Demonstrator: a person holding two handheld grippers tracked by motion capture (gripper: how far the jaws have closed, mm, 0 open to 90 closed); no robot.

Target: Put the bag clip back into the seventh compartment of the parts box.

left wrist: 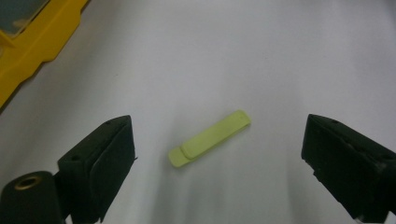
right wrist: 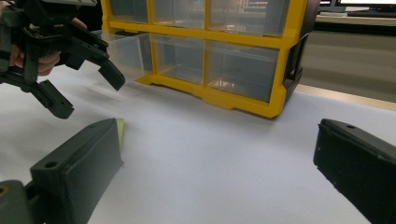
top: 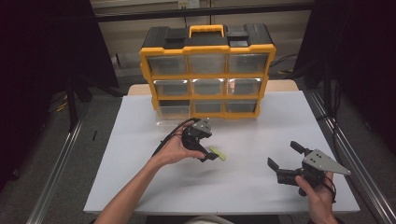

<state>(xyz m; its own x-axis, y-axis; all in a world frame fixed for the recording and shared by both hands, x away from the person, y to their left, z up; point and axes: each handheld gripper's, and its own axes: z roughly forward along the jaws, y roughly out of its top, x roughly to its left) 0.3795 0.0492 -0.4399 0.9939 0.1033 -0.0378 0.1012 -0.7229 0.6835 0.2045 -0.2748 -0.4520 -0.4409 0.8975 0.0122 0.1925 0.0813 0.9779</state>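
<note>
Black jaws of the left hand-held gripper point(left wrist: 215, 154) stand wide apart on either side of a small yellow-green clip point(left wrist: 209, 138), which lies flat on the white counter point(left wrist: 261, 56) between them, untouched by either pad. From above, the clip point(top: 217, 153) rests near mid-counter, in front of the yellow organizer point(top: 207, 70) with its clear drawers. Well apart to the right, the right hand-held gripper point(top: 285, 156) is held just above the counter, jaws spread and empty.
</note>
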